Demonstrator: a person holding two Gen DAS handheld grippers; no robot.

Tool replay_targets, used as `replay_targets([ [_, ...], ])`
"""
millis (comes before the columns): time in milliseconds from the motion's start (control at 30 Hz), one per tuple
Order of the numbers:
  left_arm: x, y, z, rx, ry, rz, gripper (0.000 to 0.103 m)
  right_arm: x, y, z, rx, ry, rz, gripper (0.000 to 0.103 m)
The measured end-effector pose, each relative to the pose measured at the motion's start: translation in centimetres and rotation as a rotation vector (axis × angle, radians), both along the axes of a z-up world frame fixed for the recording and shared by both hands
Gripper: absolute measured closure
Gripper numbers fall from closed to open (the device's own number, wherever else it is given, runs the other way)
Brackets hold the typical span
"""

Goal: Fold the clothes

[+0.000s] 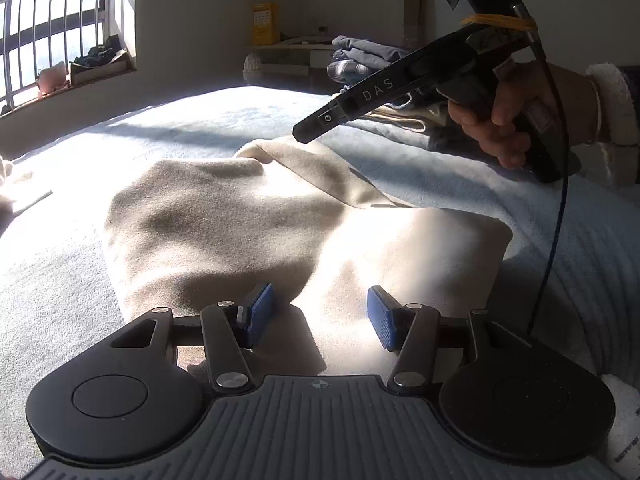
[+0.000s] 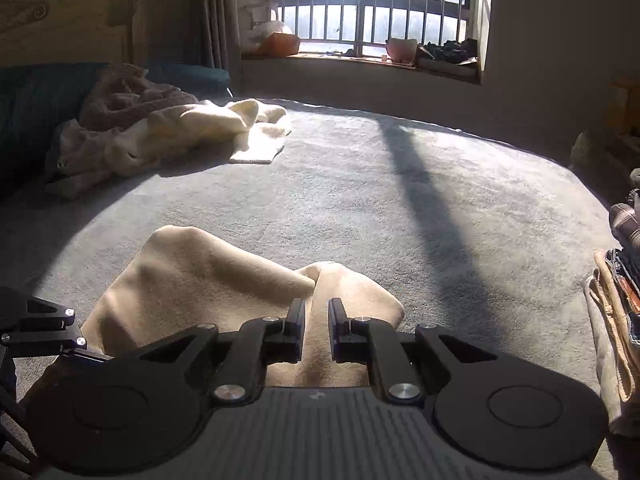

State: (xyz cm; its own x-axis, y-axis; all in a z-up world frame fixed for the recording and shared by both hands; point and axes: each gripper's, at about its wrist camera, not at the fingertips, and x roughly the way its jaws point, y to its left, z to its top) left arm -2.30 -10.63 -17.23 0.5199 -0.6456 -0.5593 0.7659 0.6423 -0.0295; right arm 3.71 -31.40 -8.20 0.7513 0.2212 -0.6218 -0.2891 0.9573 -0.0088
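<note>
Left gripper (image 1: 320, 312) open over beige garment (image 1: 248, 216). Right gripper (image 2: 316, 328) narrowly open, empty; only its view shows crumpled clothes (image 2: 168, 132) at ten o'clock.

The left gripper (image 1: 320, 314) is held low with its jaws parted about halfway, the blue pads (image 1: 382, 316) well apart, nothing pinched between them. The right gripper (image 2: 316, 330) is angled downward, its jaws set to a narrow gap. It is gripped by the right hand (image 1: 496, 120), fingers wrapped round the handle.
</note>
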Motion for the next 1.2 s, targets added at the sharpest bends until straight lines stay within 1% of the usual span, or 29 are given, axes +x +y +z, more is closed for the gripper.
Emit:
replay_targets([
  [33, 0.0, 0.1, 0.0, -0.002, 0.000, -0.003, 0.051, 1.0, -0.4, 0.1, 0.005, 0.010, -0.022, 0.077],
  [67, 0.1, 0.1, 0.1, -0.003, 0.002, -0.006, 0.052, 2.0, -0.8, 0.0, 0.027, 0.029, -0.048, 0.065],
  [100, 0.2, 0.1, 0.2, -0.004, 0.004, -0.010, 0.052, 2.7, -1.3, -0.2, 0.056, 0.049, -0.067, 0.057],
  [200, 0.6, 0.3, 1.3, 0.004, -0.003, -0.047, 0.052, 4.6, -3.2, -1.1, 0.165, 0.111, -0.143, 0.055],
  [267, 1.0, 0.6, 2.4, 0.002, -0.016, -0.076, 0.051, 5.4, -4.5, -1.9, 0.246, 0.164, -0.172, 0.055],
  [333, 1.8, 1.1, 4.2, -0.014, -0.078, -0.101, 0.049, 6.1, -5.4, -2.7, 0.312, 0.200, -0.185, 0.055],
  [367, 2.5, 1.0, 5.0, -0.008, -0.109, -0.110, 0.048, 6.3, -5.7, -2.9, 0.344, 0.208, -0.185, 0.057],
  [400, 3.5, 0.8, 5.6, 0.006, -0.135, -0.115, 0.047, 6.4, -6.0, -3.1, 0.368, 0.212, -0.183, 0.063],
  [433, 4.7, 0.2, 6.0, 0.029, -0.157, -0.118, 0.047, 6.5, -6.3, -3.3, 0.392, 0.216, -0.182, 0.066],
  [467, 6.0, -0.5, 6.0, 0.057, -0.157, -0.131, 0.047, 6.6, -6.6, -3.5, 0.416, 0.219, -0.181, 0.082],
  [500, 7.4, -1.3, 5.9, 0.086, -0.157, -0.145, 0.046, 6.6, -6.9, -3.6, 0.441, 0.220, -0.186, 0.094],
  [600, 11.3, -4.1, 4.8, 0.193, -0.130, -0.209, 0.047, 6.6, -8.0, -3.9, 0.520, 0.216, -0.217, 0.097],
  [667, 13.1, -5.2, 4.1, 0.227, -0.070, -0.252, 0.047, 6.2, -9.3, -4.3, 0.625, 0.211, -0.269, 0.098],
  [733, 14.3, -5.8, 3.7, 0.233, -0.012, -0.270, 0.048, 5.9, -10.7, -5.4, 0.741, 0.238, -0.322, 0.098],
  [767, 14.9, -6.0, 3.5, 0.232, 0.016, -0.276, 0.051, 5.8, -11.4, -6.1, 0.800, 0.258, -0.347, 0.098],
  [800, 15.4, -6.2, 3.4, 0.231, 0.042, -0.281, 0.057, 5.8, -11.9, -6.8, 0.848, 0.280, -0.373, 0.098],
  [867, 15.5, -6.1, 3.3, 0.224, 0.052, -0.284, 0.063, 5.7, -12.9, -8.0, 0.928, 0.299, -0.400, 0.098],
  [933, 15.2, -6.0, 3.3, 0.219, 0.049, -0.295, 0.066, 5.7, -13.0, -8.1, 0.937, 0.284, -0.380, 0.098],
  [1000, 15.4, -6.2, 3.3, 0.212, 0.055, -0.305, 0.073, 5.8, -12.6, -7.3, 0.883, 0.256, -0.327, 0.098],
  [1033, 15.3, -6.0, 3.3, 0.207, 0.059, -0.310, 0.076, 6.0, -12.3, -6.8, 0.843, 0.245, -0.292, 0.098],
  [1067, 15.4, -6.0, 3.3, 0.198, 0.059, -0.312, 0.080, 6.2, -12.1, -6.3, 0.796, 0.233, -0.258, 0.097],
  [1100, 15.6, -5.9, 3.3, 0.190, 0.060, -0.315, 0.085, 6.3, -11.7, -5.5, 0.724, 0.212, -0.225, 0.096],
  [1133, 15.6, -5.7, 3.4, 0.186, 0.064, -0.320, 0.086, 6.3, -11.3, -4.6, 0.658, 0.180, -0.194, 0.095],
  [1167, 15.7, -5.6, 3.4, 0.178, 0.065, -0.320, 0.086, 6.3, -11.0, -3.9, 0.612, 0.147, -0.166, 0.089],
  [1200, 15.8, -5.5, 3.5, 0.170, 0.067, -0.320, 0.088, 6.4, -10.7, -2.9, 0.560, 0.094, -0.114, 0.072],
])
